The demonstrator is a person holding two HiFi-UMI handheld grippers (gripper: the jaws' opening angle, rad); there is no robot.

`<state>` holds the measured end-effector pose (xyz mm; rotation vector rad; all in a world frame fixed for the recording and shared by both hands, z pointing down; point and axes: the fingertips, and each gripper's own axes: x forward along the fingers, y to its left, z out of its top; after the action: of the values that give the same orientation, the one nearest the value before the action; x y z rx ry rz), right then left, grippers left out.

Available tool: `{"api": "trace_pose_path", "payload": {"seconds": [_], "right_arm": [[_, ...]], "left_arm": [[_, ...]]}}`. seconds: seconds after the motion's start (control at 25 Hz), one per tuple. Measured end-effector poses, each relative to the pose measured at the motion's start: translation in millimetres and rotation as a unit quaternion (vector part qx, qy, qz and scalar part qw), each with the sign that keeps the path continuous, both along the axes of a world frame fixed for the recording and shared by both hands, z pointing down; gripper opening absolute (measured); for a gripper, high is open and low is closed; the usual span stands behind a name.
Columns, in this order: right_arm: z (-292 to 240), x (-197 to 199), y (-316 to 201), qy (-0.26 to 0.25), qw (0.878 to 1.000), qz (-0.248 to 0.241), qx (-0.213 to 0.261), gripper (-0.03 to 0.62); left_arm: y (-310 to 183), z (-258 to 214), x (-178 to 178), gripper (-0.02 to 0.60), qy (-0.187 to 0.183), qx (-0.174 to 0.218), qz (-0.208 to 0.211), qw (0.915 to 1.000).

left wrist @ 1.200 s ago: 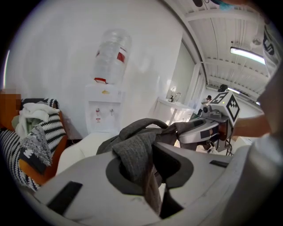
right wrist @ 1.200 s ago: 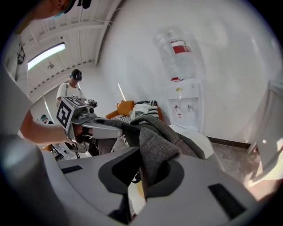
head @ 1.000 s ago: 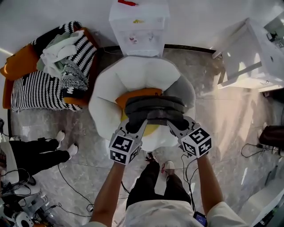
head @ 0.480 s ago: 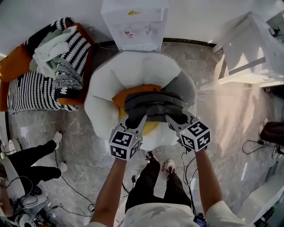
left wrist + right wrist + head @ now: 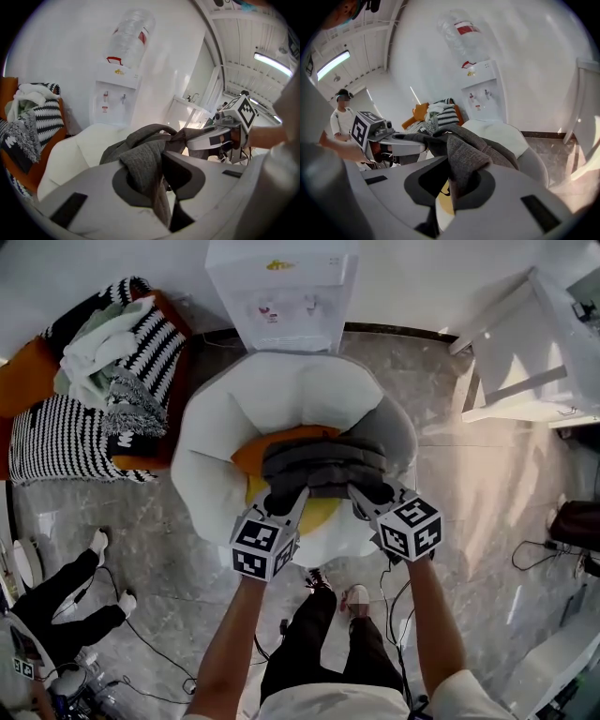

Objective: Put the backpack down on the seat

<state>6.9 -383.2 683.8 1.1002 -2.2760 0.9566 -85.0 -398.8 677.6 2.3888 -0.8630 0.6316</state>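
A dark grey backpack (image 5: 323, 463) hangs bunched between my two grippers, over the white round seat (image 5: 272, 390) with its orange cushion (image 5: 281, 440). My left gripper (image 5: 279, 498) is shut on a fold of the grey fabric at the backpack's left end (image 5: 145, 159). The right gripper (image 5: 370, 493) is shut on the fabric at the right end (image 5: 464, 154). In the left gripper view the right gripper (image 5: 220, 138) shows across the bag. Whether the bag's underside touches the cushion is hidden.
A water dispenser (image 5: 277, 292) stands against the wall behind the seat. An orange armchair (image 5: 28, 376) piled with striped blankets is at the left. White furniture (image 5: 534, 352) is at the right. Another person's legs (image 5: 56, 601) and floor cables (image 5: 150, 643) lie at lower left.
Both grippers keep their hold on the backpack, almost unmoved over the seat. The bystander's legs have moved away toward the lower left. The view has shifted slightly.
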Motion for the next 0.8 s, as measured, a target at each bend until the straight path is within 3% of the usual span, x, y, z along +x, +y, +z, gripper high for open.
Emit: {"api": "trace_pose_path", "payload": {"seconds": [0.36,0.8], "right_arm": [[26,5,-10,0.002,1.0,0.008,-0.011,0.032],[43,12,-39,-0.004,1.0,0.028,0.006,0.032]], "left_arm": [[-10,24,5,0.084,-0.003,-0.012,0.006,0.9999],[-33,41,17,0.086,0.008,0.01,0.016,0.9998]]}}
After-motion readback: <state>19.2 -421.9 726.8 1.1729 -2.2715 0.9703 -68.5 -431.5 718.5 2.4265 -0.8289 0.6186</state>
